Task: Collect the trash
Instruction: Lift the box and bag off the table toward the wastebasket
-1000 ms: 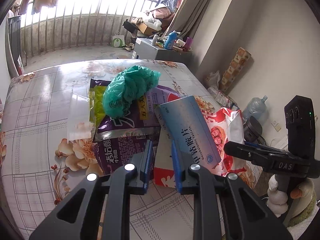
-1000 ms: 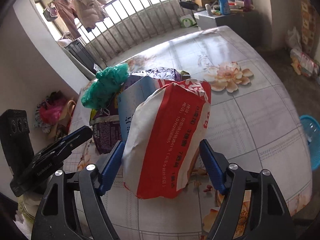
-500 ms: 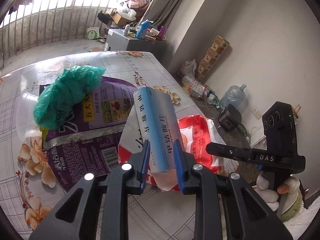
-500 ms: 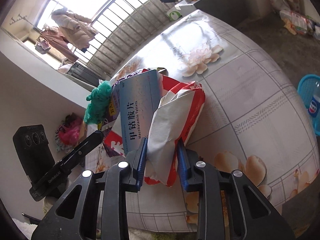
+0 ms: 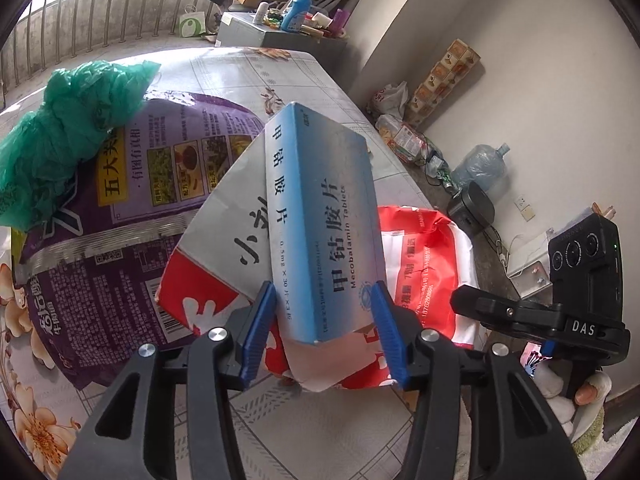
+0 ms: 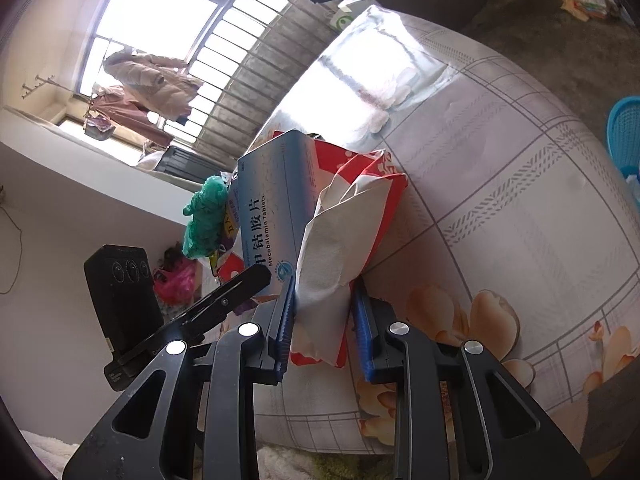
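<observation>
A blue medicine box (image 5: 320, 208) leans on a red and white bag (image 5: 424, 264) on the flowered table (image 5: 248, 76). My left gripper (image 5: 324, 332) has the box's near end between its jaws. The jaws are opening, and a gap shows at the left pad. My right gripper (image 6: 324, 320) is shut on the crumpled near end of the red and white bag (image 6: 340, 248), beside the box (image 6: 272, 208). A green plastic bag (image 5: 60, 128) lies on a purple food bag (image 5: 132, 208) to the left.
A blue basket (image 6: 624, 136) stands on the floor past the table's right edge. By the wall are a water jug (image 5: 480, 164), a dark pot (image 5: 472, 208) and loose packets. A cabinet (image 5: 272, 28) with bottles stands behind the table.
The left jaws went from pinching the blue box to standing wider around it, and its broad face now shows. The right jaws closed on the red and white bag and the gripper rolled.
</observation>
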`<state>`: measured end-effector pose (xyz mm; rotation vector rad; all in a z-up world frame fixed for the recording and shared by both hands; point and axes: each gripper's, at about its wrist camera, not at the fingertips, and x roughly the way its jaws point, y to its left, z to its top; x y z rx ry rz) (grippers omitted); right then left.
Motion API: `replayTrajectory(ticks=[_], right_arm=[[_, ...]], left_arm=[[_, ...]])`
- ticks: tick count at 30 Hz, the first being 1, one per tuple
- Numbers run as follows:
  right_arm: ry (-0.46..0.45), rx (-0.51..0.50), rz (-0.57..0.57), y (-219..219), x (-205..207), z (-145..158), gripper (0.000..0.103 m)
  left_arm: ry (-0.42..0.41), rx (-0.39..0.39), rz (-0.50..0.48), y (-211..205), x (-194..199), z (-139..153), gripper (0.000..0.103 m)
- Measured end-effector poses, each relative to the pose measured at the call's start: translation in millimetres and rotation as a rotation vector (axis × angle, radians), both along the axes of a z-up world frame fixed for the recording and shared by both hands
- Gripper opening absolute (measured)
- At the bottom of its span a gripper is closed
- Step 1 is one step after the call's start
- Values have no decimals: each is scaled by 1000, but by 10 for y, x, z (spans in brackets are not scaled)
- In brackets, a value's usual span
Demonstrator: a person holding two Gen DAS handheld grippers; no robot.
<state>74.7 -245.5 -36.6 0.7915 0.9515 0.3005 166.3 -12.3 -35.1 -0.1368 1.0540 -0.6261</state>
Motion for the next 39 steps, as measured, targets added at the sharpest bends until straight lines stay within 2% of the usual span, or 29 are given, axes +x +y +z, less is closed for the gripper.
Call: replayTrajectory(ticks=[3, 8, 13, 19, 22, 32, 39], right_arm=[[6, 21, -7, -47, -1, -50, 24], [20, 32, -21, -54, 36, -95, 23], [31, 55, -29, -81, 39, -136, 22], [28, 69, -30, -105, 30, -153, 22], [26, 72, -29, -139, 7, -159, 22], [14, 92, -34, -205, -43, -125, 20], [-8, 97, -58, -334, -151, -61, 20]], left_arm=[[16, -8, 9, -41, 65, -46, 51], [65, -65, 16, -74, 147, -150, 56], [36, -37, 2, -152, 154, -175, 62], [-16, 42, -21, -328, 68, -143, 62], [-29, 54, -8, -349, 57, -114, 55], [-61, -15, 4, -275, 5, 65, 36], [-81, -69, -16, -267, -74, 277, 31]])
